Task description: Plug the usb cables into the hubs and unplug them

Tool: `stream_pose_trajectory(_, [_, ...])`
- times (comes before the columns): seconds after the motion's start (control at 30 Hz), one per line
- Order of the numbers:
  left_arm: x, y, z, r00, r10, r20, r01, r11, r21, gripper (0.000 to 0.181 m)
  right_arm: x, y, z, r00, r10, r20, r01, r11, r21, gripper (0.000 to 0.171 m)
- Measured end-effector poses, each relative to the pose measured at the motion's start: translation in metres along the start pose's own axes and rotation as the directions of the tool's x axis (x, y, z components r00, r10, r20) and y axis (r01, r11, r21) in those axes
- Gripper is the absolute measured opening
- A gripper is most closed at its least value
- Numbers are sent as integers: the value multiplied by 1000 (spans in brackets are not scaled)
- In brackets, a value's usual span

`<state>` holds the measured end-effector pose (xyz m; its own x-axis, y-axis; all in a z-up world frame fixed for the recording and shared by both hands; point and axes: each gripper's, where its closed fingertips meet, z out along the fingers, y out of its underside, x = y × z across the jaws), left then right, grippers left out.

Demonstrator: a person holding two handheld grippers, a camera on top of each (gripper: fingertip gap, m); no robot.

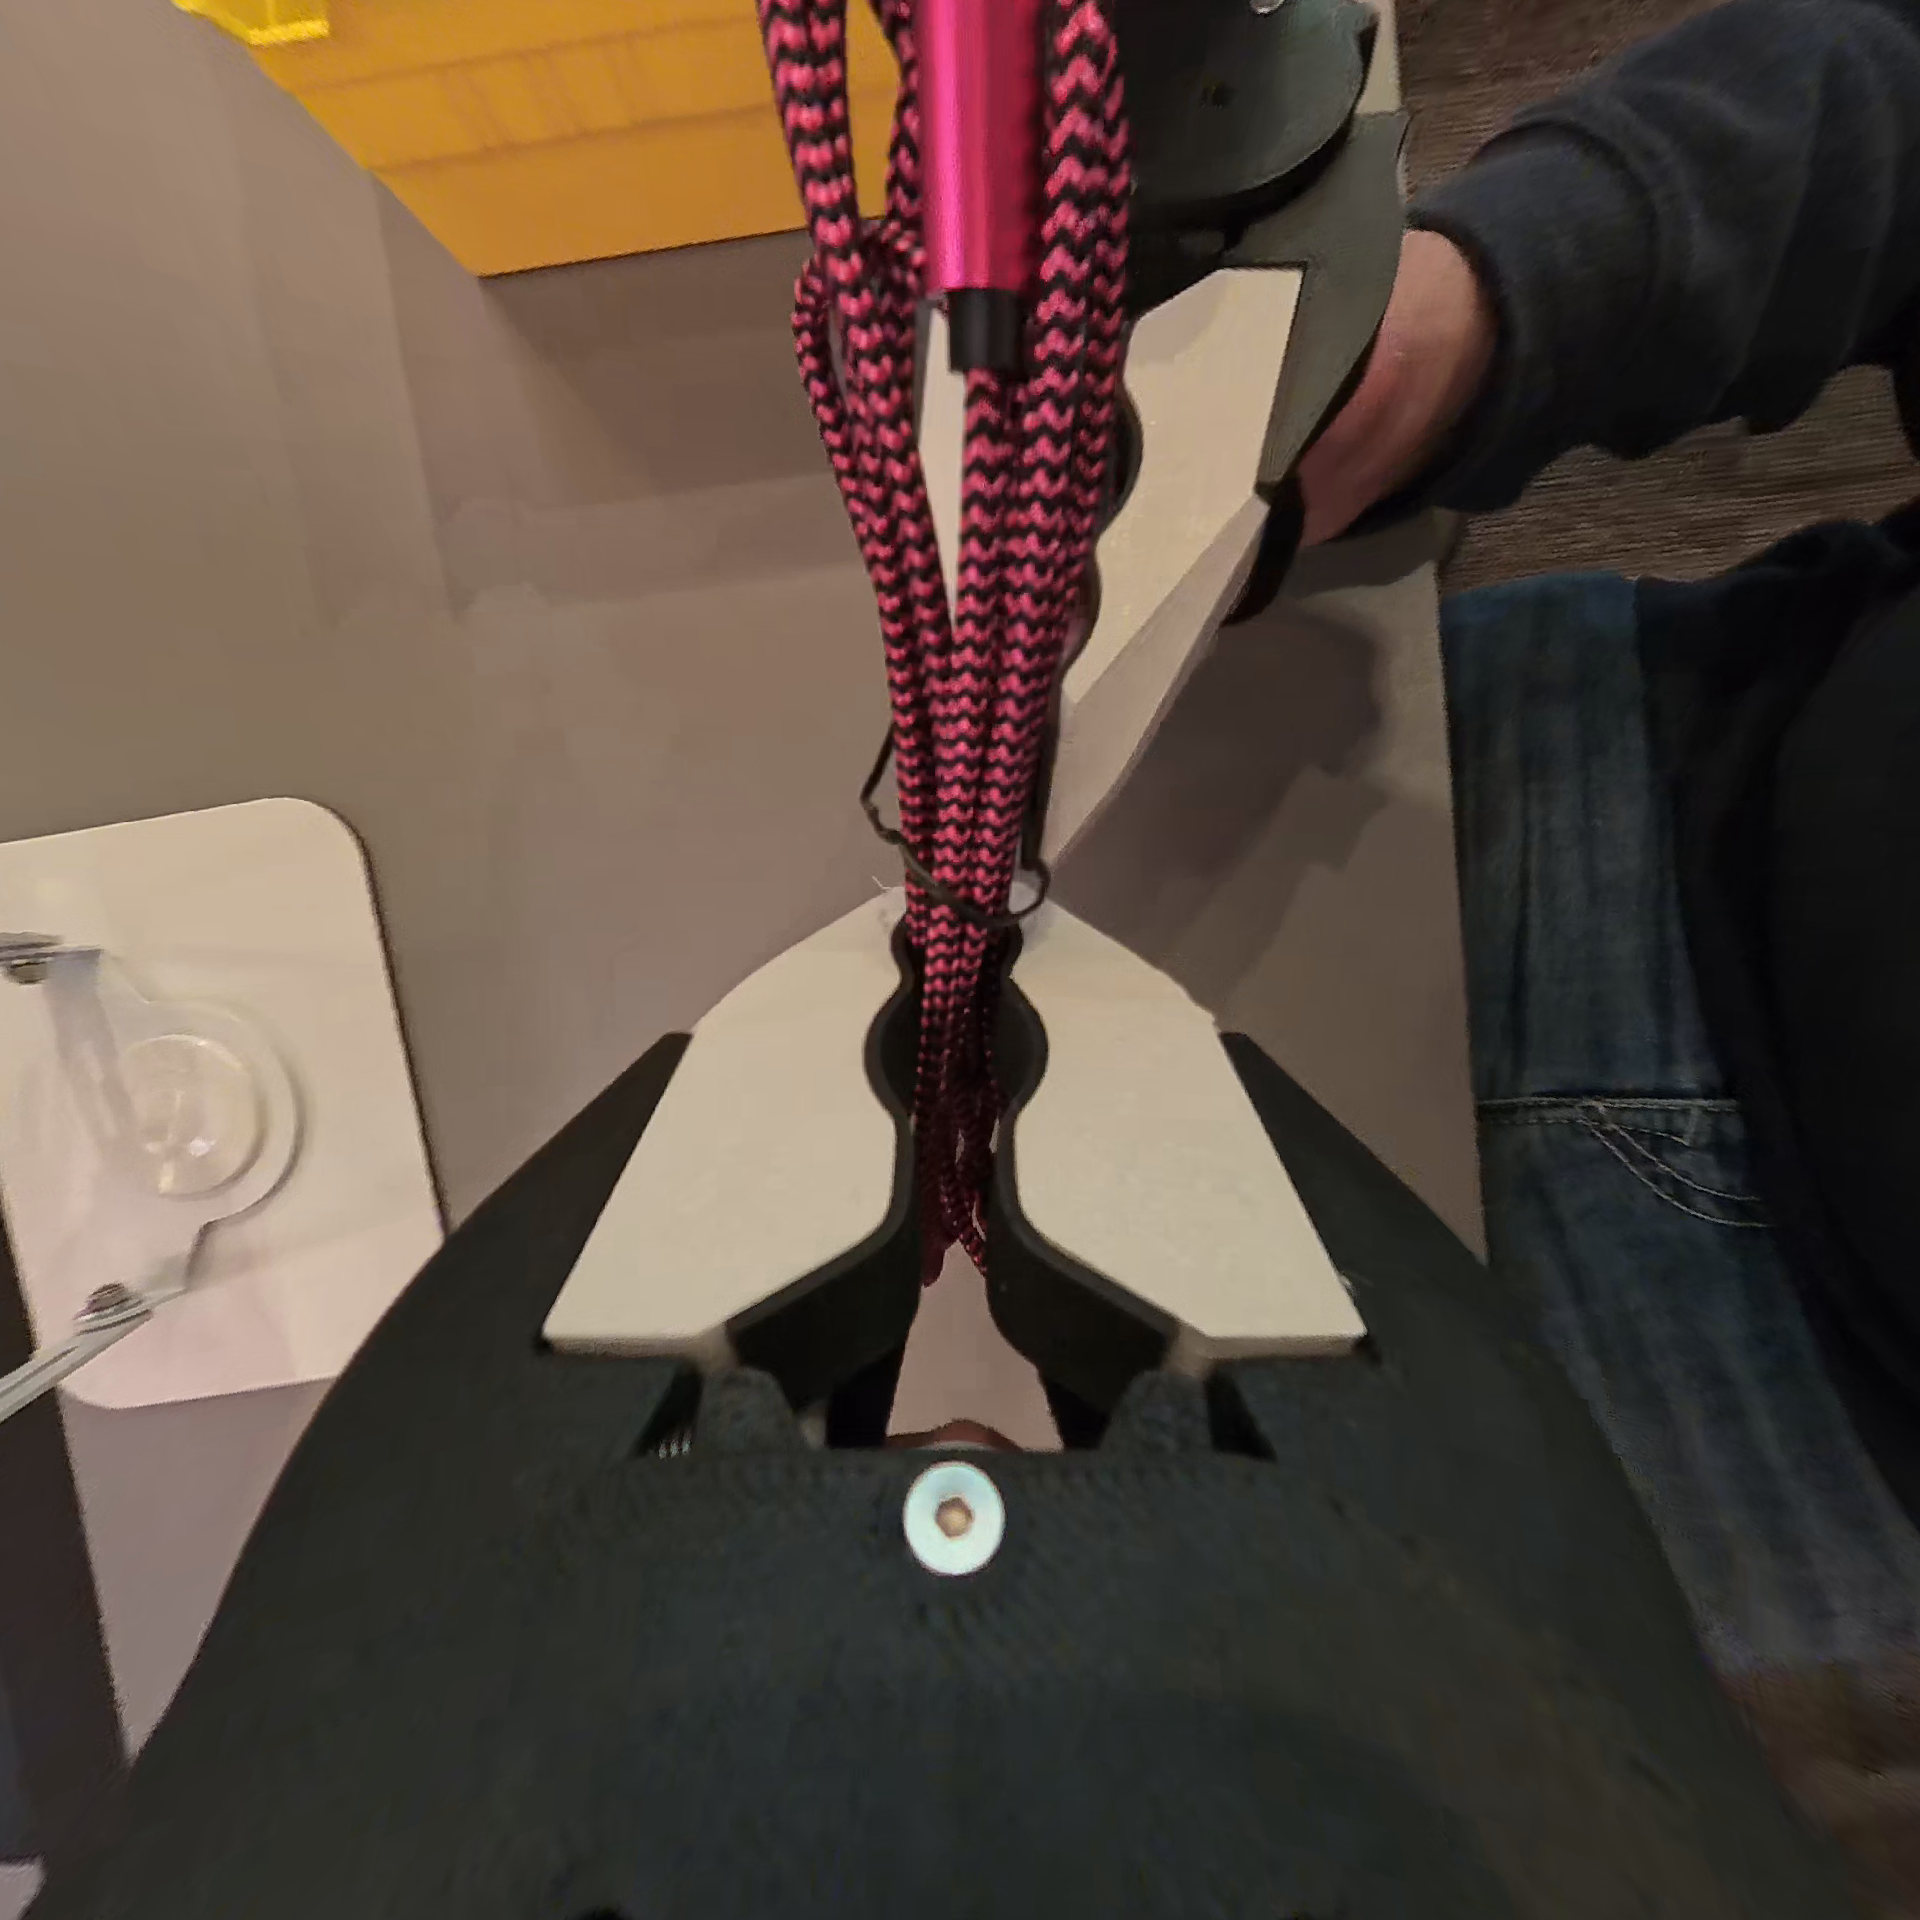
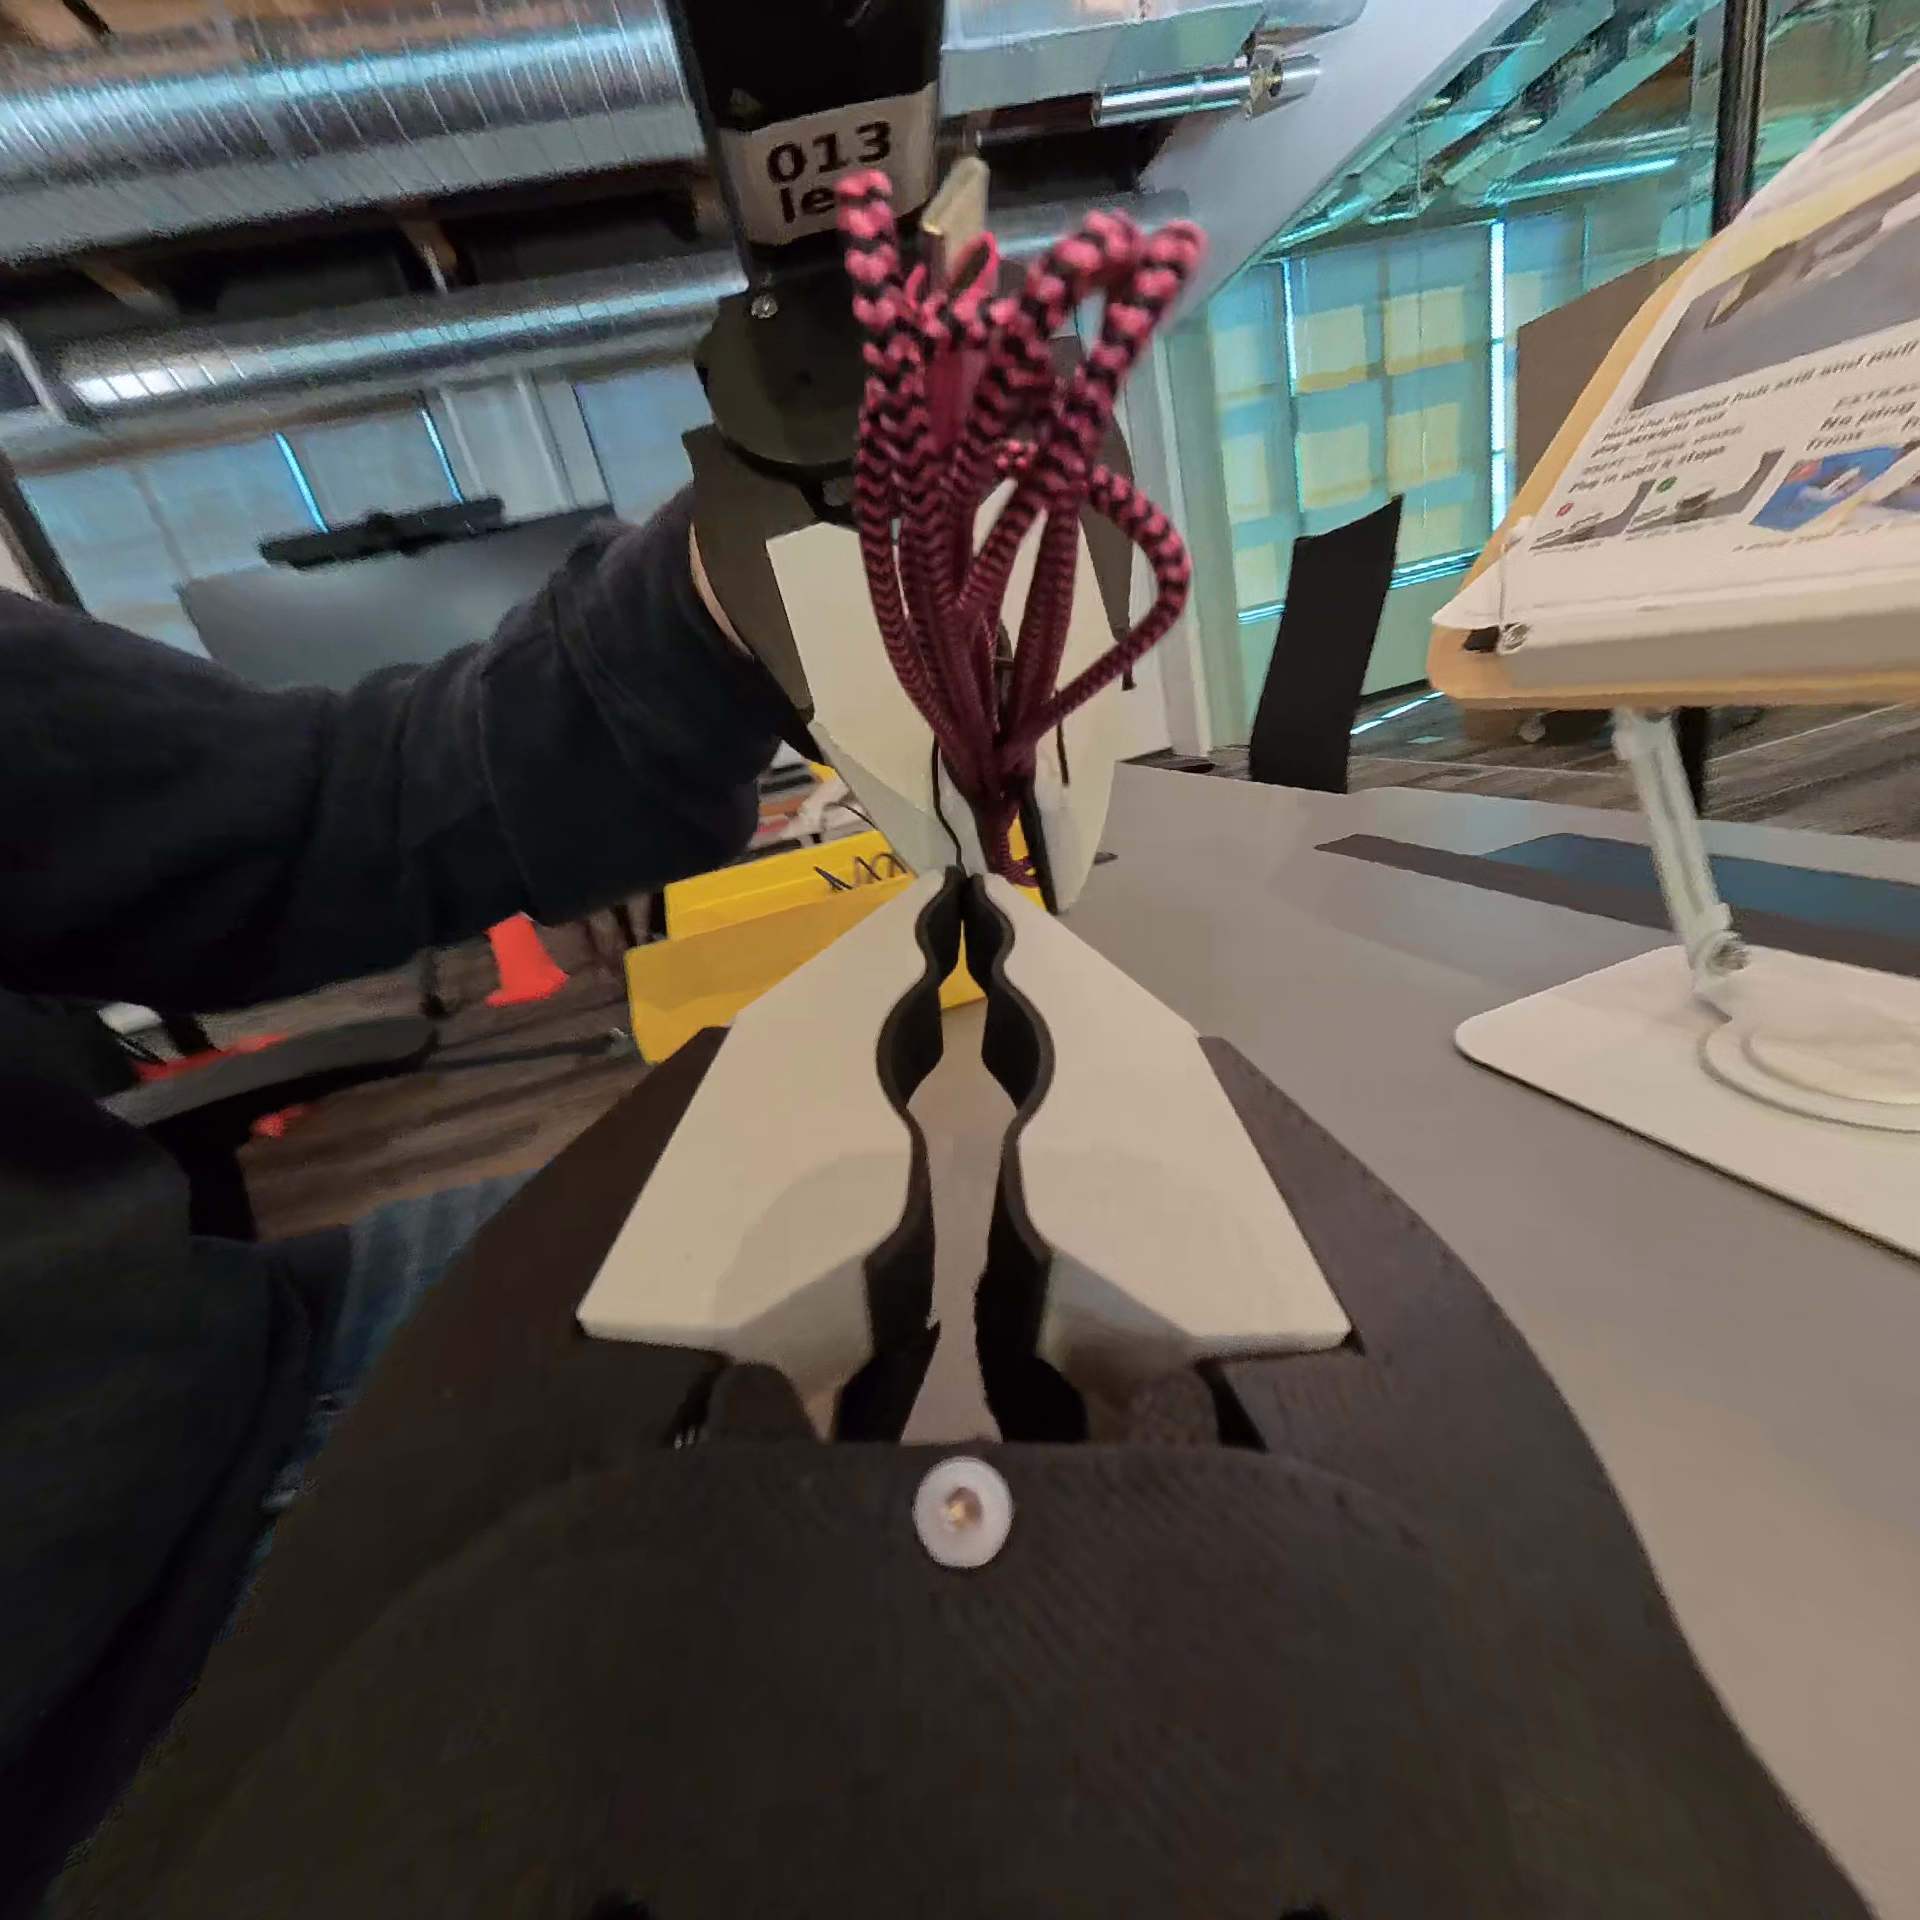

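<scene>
A coiled bundle of pink-and-black braided USB cable (image 1: pixel 966 582) is bound by a thin black twist tie (image 1: pixel 940 878). My left gripper (image 1: pixel 956 935) is shut on the bundle just behind the tie. A pink connector shell (image 1: pixel 971 156) lies along the bundle, and its metal plug (image 2: pixel 951 223) shows in the right wrist view. My right gripper (image 2: pixel 961 888) has its tips pressed together on a strand of the tie (image 2: pixel 940 810), right at the left gripper's tips (image 2: pixel 987 842). It reaches in from the upper right in the left wrist view (image 1: pixel 1044 873). No hub is in view.
A grey table (image 2: pixel 1351 1039) lies below. A white stand base (image 1: pixel 208 1091) sits on it and carries an instruction sheet on a board (image 2: pixel 1714 468). A yellow bin (image 1: pixel 582 135) stands beyond. The person's jeans-clad legs (image 1: pixel 1610 1039) are at the table's edge.
</scene>
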<state>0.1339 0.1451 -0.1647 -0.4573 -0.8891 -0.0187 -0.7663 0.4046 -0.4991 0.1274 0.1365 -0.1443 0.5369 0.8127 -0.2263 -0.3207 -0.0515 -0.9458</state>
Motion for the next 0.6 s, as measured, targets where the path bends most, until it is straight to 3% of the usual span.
stream_pose_trajectory(0.1, [0, 1, 0, 999, 23, 24, -22, 1000, -13, 8, 1, -1, 0, 995, 96, 16, -97, 995, 25, 0])
stream_pose_trajectory(0.33, [2, 7, 5, 1000, 24, 8, -23, 998, -53, 8, 1, -2, 3, 1000, 4, -24, -4, 1000, -5, 0])
stream_pose_trajectory(0.47, [5, 5, 6, 1000, 27, -3, -27, 998, -57, 8, -1, -3, 3, 1000, 26, -8, -26, 1000, -3, 0])
stream_pose_trajectory(0.6, [7, 6, 7, 999, 21, -34, -23, 998, -64, 8, 2, -4, 2, 999, 50, -10, -50, 998, 23, 27])
